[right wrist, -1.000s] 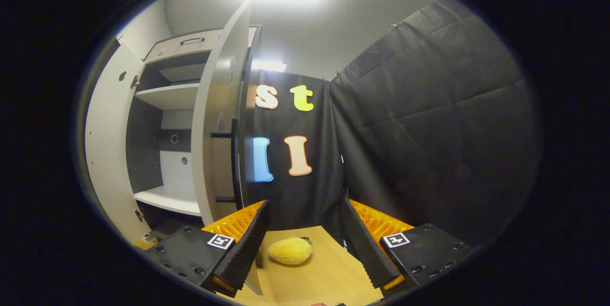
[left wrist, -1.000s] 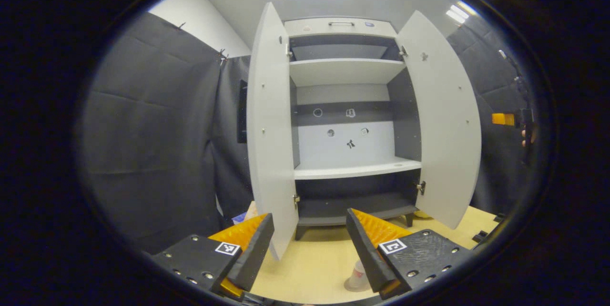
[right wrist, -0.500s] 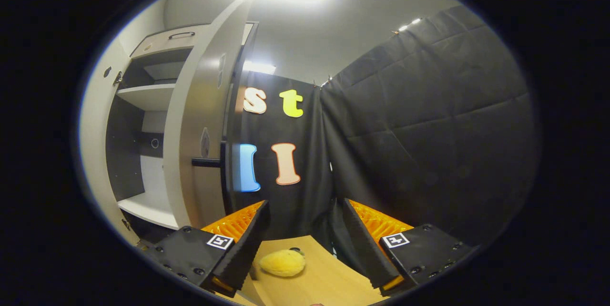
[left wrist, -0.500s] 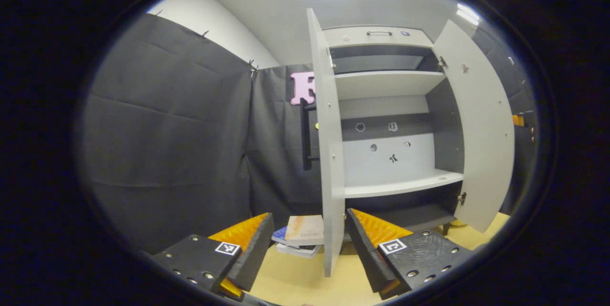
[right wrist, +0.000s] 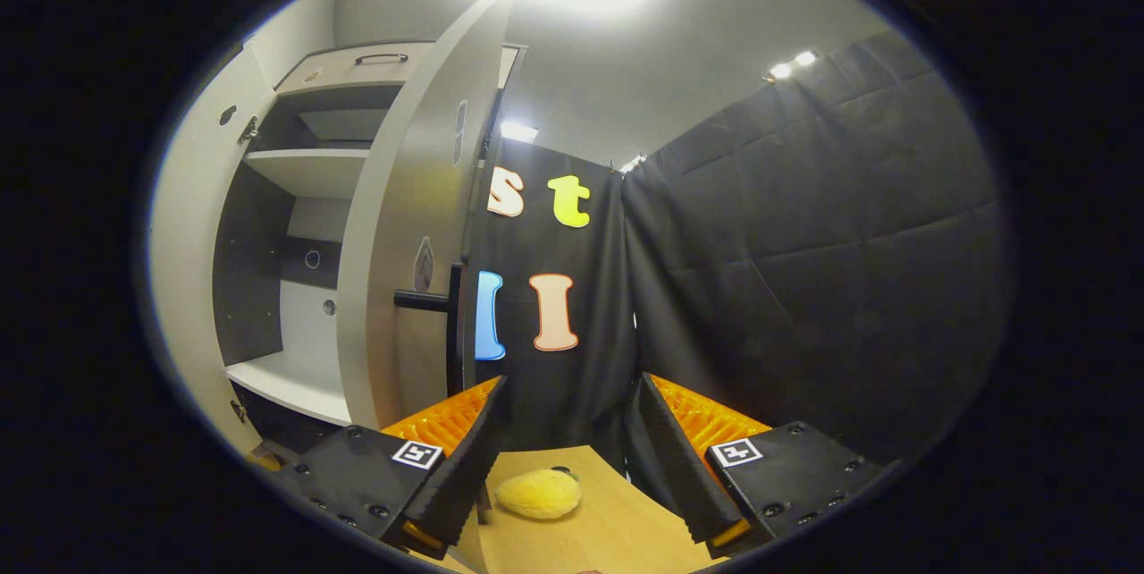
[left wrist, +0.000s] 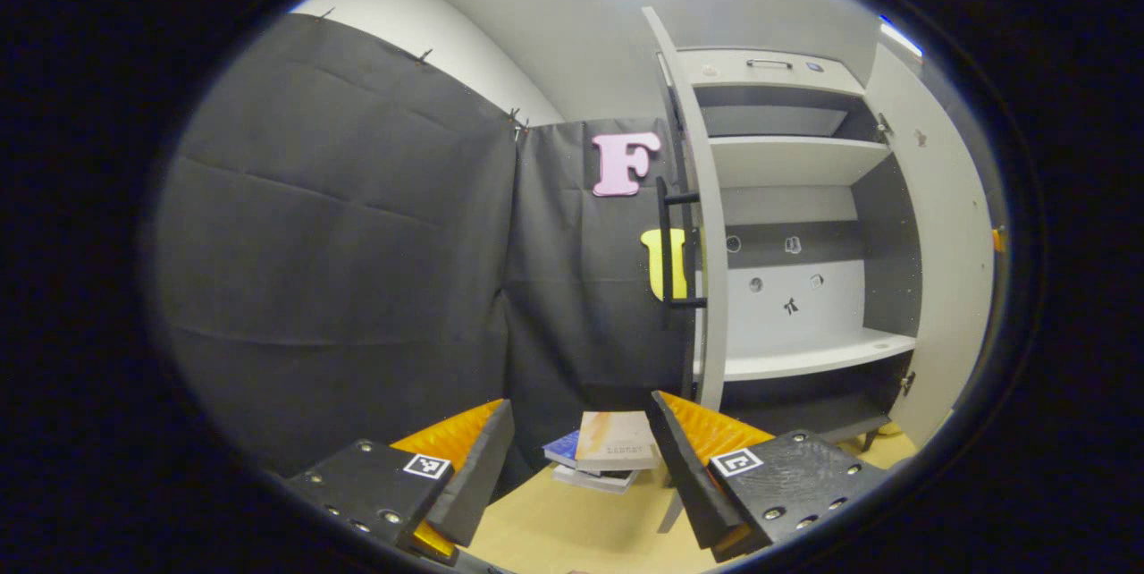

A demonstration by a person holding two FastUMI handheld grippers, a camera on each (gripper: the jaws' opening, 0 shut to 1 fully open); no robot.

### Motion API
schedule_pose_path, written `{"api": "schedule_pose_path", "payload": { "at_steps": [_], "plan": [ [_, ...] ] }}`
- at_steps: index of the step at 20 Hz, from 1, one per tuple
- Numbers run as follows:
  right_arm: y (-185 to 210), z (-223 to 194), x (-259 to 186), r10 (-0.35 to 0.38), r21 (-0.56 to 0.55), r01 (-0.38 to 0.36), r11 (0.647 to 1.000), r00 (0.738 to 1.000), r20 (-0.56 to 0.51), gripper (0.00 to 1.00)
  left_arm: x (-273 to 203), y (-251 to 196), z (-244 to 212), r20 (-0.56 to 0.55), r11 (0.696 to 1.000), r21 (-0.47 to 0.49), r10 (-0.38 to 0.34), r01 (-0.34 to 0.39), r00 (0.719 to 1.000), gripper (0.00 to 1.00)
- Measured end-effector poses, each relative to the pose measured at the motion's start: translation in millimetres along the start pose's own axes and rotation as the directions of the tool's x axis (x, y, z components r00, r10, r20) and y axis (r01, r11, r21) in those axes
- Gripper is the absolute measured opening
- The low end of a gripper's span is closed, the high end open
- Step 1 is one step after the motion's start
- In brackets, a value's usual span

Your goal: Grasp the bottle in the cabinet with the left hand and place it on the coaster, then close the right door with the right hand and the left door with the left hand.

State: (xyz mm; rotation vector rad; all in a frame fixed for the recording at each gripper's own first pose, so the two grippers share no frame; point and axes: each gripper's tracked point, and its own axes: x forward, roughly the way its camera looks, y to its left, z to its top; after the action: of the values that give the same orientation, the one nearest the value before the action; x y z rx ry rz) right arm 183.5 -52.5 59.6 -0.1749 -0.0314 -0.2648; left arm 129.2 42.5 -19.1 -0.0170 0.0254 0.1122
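The grey cabinet point(left wrist: 795, 163) stands with both doors swung out. In the left gripper view its left door point(left wrist: 708, 270) is seen almost edge-on, with the black bar handle point(left wrist: 666, 243) on its outer face. My left gripper point(left wrist: 581, 476) is open with nothing in it, low and in front of that door's edge. The right door point(left wrist: 947, 234) stands open at the far right. In the right gripper view the right door point(right wrist: 411, 225) is just ahead on the left, its black handle point(right wrist: 429, 300) sticking out above the left finger. My right gripper point(right wrist: 567, 467) is open and holds nothing.
A small stack of books point(left wrist: 608, 451) lies on the wooden table point(left wrist: 563, 525) between the left gripper's fingers, beside the left door. A yellow fuzzy object point(right wrist: 539, 493) rests on the table point(right wrist: 626, 525) near the right door. Black cloth walls close both sides.
The left gripper's view has swung leftward: the left door turned from facing me to edge-on and its outer handle and the books came into sight. The right gripper shifted slightly near the right door's handle.
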Motion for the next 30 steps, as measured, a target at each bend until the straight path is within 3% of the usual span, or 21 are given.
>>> {"api": "schedule_pose_path", "payload": {
  "at_steps": [2,3,7,8,12,13,14,19,20,22,24,25,26,30],
  "plan": [
    [11,2,-2,0.021,-0.003,-0.021,1.000,1.000,0.005,0.93,2,4,-2,-0.003,1.000,-0.016,0.003,-0.003,1.000,0.90],
    [17,2,-4,0.031,-0.001,-0.031,1.000,1.000,0.006,0.93,4,5,-3,-0.005,1.000,-0.019,0.005,-0.005,1.000,0.96],
    [45,6,-11,0.084,-0.009,-0.084,0.996,0.996,0.024,0.93,2,7,-9,-0.013,1.000,-0.021,-0.005,0.005,1.000,0.96],
    [54,6,-12,0.104,-0.008,-0.104,0.995,0.994,0.027,0.89,0,8,-11,-0.013,1.000,-0.023,-0.006,0.006,1.000,0.96],
    [80,10,-12,0.149,-0.012,-0.149,0.989,0.988,0.046,0.93,-4,18,-16,-0.023,0.999,-0.034,0.005,-0.006,1.000,0.96],
    [86,10,-11,0.156,-0.007,-0.156,0.988,0.987,0.047,0.89,-6,21,-18,-0.027,0.999,-0.037,0.006,-0.007,1.000,0.90],
    [93,10,-11,0.168,-0.003,-0.168,0.986,0.985,0.045,0.93,-6,24,-17,-0.030,0.999,-0.038,0.007,-0.008,1.000,0.82],
    [135,9,-5,0.248,-0.009,-0.248,0.969,0.967,0.056,0.89,-9,43,-16,-0.031,0.999,-0.022,0.036,-0.037,0.999,0.82],
    [144,9,-4,0.260,-0.011,-0.259,0.966,0.964,0.057,0.94,-11,47,-17,-0.032,0.999,-0.023,0.042,-0.043,0.999,0.82],
    [159,9,2,0.291,-0.010,-0.291,0.957,0.955,0.058,0.94,-16,52,-19,-0.043,0.998,-0.039,0.040,-0.042,0.998,0.96],
    [167,7,8,0.294,-0.014,-0.294,0.956,0.954,0.057,0.94,-19,56,-20,-0.052,0.998,-0.042,0.043,-0.045,0.998,0.96],
    [168,6,11,0.290,-0.015,-0.289,0.957,0.955,0.057,0.94,-19,56,-19,-0.054,0.998,-0.039,0.045,-0.047,0.998,0.90],
    [169,6,11,0.289,-0.012,-0.289,0.957,0.956,0.057,0.91,-18,56,-19,-0.054,0.998,-0.035,0.044,-0.046,0.998,0.97],
    [165,6,8,0.293,0.011,-0.294,0.956,0.955,0.055,0.94,-8,54,-17,-0.061,0.999,-0.035,0.020,-0.022,0.998,0.96]
  ]
}}
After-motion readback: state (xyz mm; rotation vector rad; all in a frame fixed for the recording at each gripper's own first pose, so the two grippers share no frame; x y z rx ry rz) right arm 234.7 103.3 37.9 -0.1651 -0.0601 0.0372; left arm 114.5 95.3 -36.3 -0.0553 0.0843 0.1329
